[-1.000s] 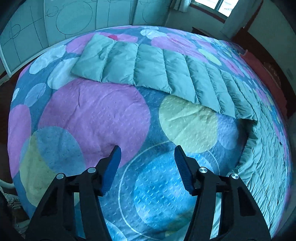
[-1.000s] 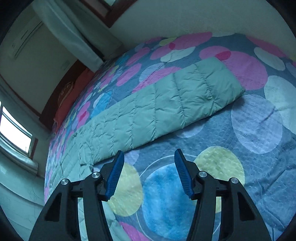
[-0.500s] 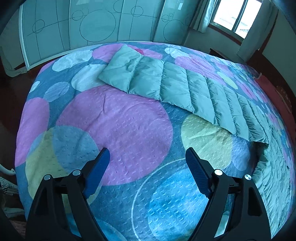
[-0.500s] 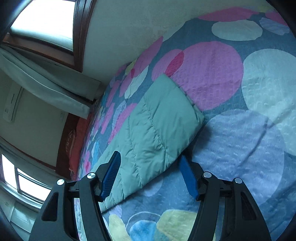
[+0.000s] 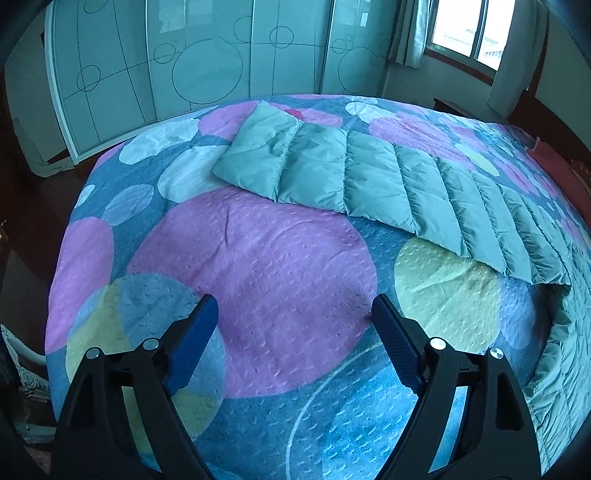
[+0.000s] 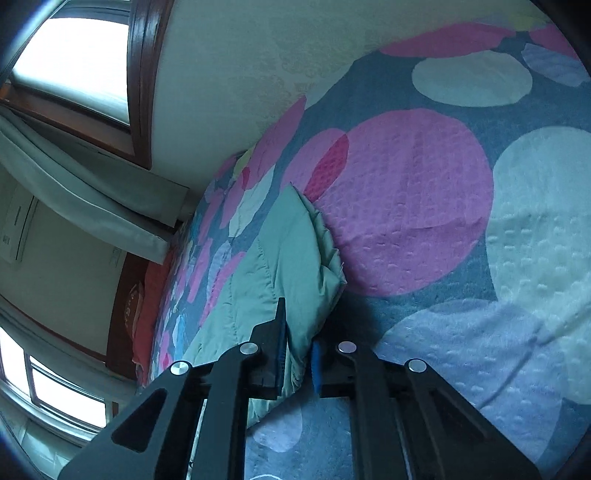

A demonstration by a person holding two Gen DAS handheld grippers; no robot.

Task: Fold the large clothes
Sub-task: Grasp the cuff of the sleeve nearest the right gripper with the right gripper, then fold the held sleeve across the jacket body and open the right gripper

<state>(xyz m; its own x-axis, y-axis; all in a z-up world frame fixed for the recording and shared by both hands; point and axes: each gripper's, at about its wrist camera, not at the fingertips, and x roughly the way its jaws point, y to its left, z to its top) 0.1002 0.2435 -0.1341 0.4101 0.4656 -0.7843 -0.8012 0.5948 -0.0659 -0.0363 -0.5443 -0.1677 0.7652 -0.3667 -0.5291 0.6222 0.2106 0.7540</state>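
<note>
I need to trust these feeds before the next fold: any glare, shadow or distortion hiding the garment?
Left wrist view: window blown out, bedspread bulges from fisheye, green padded garment evenly lit. Right wrist view: window glares white, dark shadow beside the garment at the right gripper.

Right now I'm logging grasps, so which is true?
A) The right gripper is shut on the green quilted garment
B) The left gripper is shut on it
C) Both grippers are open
A: in the right wrist view the right gripper pinches the green quilted garment; the left gripper is open over the bedspread.
</note>
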